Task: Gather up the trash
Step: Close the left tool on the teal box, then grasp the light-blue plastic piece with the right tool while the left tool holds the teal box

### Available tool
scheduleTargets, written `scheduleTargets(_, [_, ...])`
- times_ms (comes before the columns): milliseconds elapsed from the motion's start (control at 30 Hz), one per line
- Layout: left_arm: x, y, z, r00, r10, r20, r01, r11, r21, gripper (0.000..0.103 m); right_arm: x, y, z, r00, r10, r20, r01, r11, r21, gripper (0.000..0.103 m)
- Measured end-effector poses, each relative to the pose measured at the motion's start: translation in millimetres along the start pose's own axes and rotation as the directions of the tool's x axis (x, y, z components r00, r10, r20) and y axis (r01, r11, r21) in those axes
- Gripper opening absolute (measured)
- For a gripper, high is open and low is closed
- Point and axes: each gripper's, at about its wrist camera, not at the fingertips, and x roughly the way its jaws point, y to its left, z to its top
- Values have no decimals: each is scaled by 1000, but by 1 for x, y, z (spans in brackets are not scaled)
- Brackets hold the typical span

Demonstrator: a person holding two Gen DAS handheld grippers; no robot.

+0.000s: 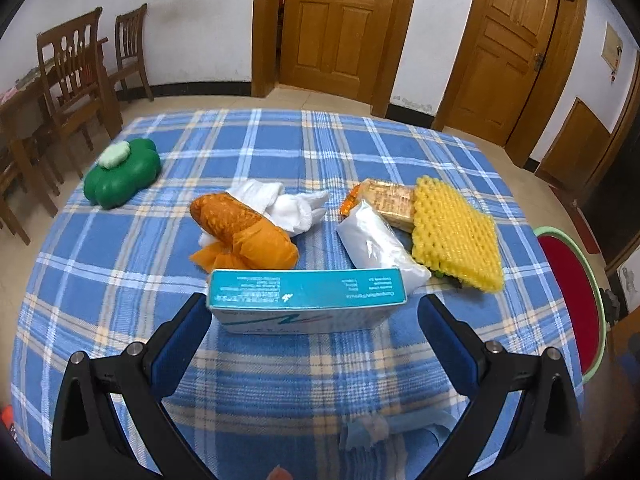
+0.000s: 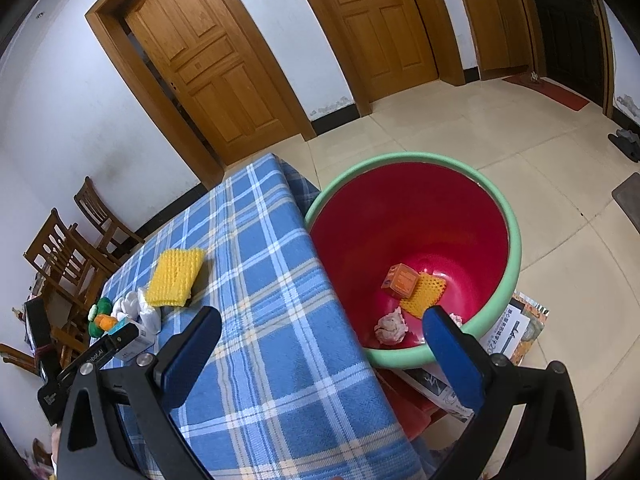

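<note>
Box between left gripper fingers, seemingly not clamped.

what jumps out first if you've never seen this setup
The red basin with a green rim, beside the table's right edge, already holding a few scraps. Then the blue plaid tablecloth strewn with trash, with a teal box lying just ahead of the open left gripper. The right gripper is open and empty.

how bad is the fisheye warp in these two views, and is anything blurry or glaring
Left wrist view: strong barrel bend, the door frames bow and corners go black; the teal box is sharp, the green container slightly soft. Right wrist view: same bend, the basin rim stretches; lighting is even, without harsh glare.
</note>
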Motion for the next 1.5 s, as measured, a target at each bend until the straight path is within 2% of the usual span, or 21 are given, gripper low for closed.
scheduleTargets(167, [7, 6, 0, 998, -39, -44, 36, 998, -56, 101, 4, 0, -1, 1000, 0, -15, 0, 1000, 1, 102])
scheduleTargets(300, [9, 14, -1, 996, -67, -55, 61, 991, -116, 94, 5, 2, -3, 1000, 4, -20, -4, 1000, -2, 102])
scheduleTargets(667, [-19, 11, -5, 994, -110, 2, 110, 992, -58, 93, -1, 20, -9, 999, 32, -23, -33, 999, -40, 102])
scheduleTargets(833, [-37, 16, -9, 995, -100, 30, 101, 994, -35, 93, -3, 32, -13, 998, 52, -32, -54, 996, -67, 102])
scheduleTargets(1167, [-65, 41, -21, 994, -94, 56, 97, 994, -49, 93, 2, 66, -33, 993, 85, -77, -97, 982, -162, 102])
scheduleTargets(1233, [-69, 47, -25, 994, -91, 60, 94, 994, -54, 93, 4, 74, -38, 992, 91, -89, -106, 977, -183, 100])
scheduleTargets(1400, [-77, 61, -33, 996, -65, 64, 70, 995, -65, 93, 13, 90, -52, 985, 101, -139, -130, 967, -220, 84])
scheduleTargets(1500, [-77, 71, -38, 997, -50, 64, 55, 996, -75, 93, 17, 100, -60, 981, 105, -162, -143, 960, -242, 79])
